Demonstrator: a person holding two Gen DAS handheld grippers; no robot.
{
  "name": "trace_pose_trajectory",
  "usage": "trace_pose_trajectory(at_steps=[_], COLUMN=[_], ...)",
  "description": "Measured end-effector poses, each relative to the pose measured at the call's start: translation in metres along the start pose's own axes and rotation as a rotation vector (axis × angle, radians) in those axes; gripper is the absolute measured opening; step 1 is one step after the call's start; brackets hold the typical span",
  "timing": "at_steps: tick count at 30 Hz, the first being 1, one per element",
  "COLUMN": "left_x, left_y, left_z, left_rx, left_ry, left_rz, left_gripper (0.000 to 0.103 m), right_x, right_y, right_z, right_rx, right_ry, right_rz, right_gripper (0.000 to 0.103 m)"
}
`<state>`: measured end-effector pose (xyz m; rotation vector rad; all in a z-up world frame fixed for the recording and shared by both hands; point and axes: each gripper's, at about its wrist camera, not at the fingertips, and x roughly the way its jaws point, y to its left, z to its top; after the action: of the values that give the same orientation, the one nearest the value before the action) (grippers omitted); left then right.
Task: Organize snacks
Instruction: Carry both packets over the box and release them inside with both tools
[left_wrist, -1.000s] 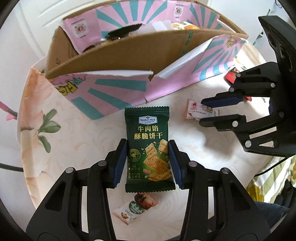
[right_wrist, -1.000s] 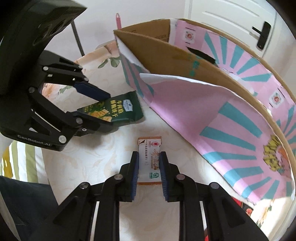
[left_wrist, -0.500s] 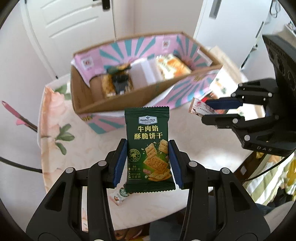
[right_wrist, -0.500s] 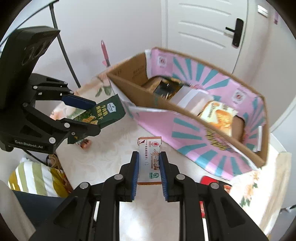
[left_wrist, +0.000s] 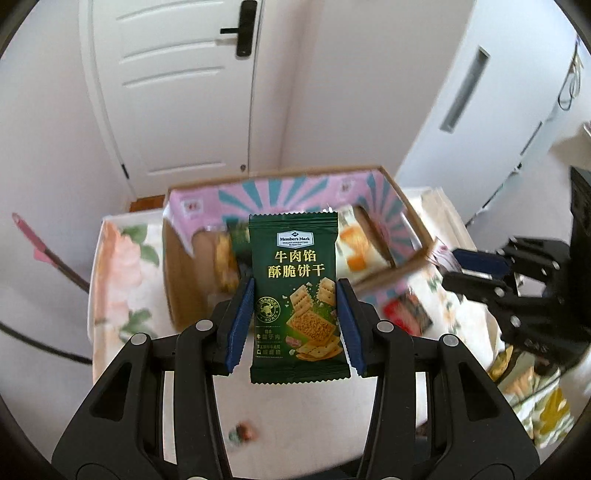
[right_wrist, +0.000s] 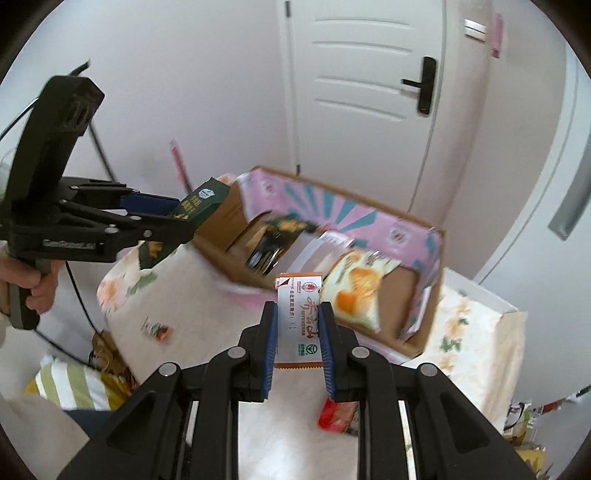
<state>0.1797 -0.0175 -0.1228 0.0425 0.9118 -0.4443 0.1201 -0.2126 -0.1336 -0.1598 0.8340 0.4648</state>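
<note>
My left gripper (left_wrist: 294, 319) is shut on a dark green cracker packet (left_wrist: 295, 291) and holds it high above the table, in front of the open cardboard box (left_wrist: 404, 206) with pink and teal lining. My right gripper (right_wrist: 295, 332) is shut on a small white and orange snack packet (right_wrist: 297, 317), also raised above the table near the box (right_wrist: 424, 266). The box holds several snacks, among them an orange and white bag (right_wrist: 354, 291). The left gripper with its green packet (right_wrist: 197, 205) shows at the left of the right wrist view.
A small loose snack (right_wrist: 157, 329) lies on the floral tablecloth (right_wrist: 177, 291) at the left. A red packet (right_wrist: 334, 415) lies on the table beside my right fingers. A white door (left_wrist: 173, 85) stands behind the table. Striped bedding (right_wrist: 70, 380) lies below the table.
Both grippers have risen well above the table with their packets held. The box now looks smaller and lower, and its inside is in view from above.
</note>
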Motion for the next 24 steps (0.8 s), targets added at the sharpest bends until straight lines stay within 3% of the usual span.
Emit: trace_pose_trajectory(at_steps=[8,14,15,16,18,24], left_x=[0.060,0.084,0.086,0.089,0.088,0.068], left_y=[0.008,0.014,0.014,0.014,0.013,0.024], left_z=[0.039,0.040,0.039,0.038,0.037,0.028], left_rx=[0.009,0.036,0.050,0.062,0.073,0.066], left_ry=[0.068,0.105,0.106,0.106,0.085,0.051], left_rz=[0.010,0.069,0.096,0.126,0.180,0.183], left_gripper=[0.041,0.042,0.054,0.081,0.103,0.103], right_x=[0.001,0.015,0.018,0.022,0.027,0.039], right_y=[-0.026,-0.035,-0.035,-0.036,-0.037,-0.042], right_z=[0.035,0.051,0.052,0.053,0.054,0.056], right_rx=[0.193,0.265,0.271,0.277,0.281,0.299], right_ry=[-0.051,-0.058,-0.055,-0.051,-0.043,-0.016], right_rz=[-0.060,-0.067,-0.069,-0.066,-0.066,-0.060], right_gripper=[0.020,0.020,0.020,0.020,0.020,0.020])
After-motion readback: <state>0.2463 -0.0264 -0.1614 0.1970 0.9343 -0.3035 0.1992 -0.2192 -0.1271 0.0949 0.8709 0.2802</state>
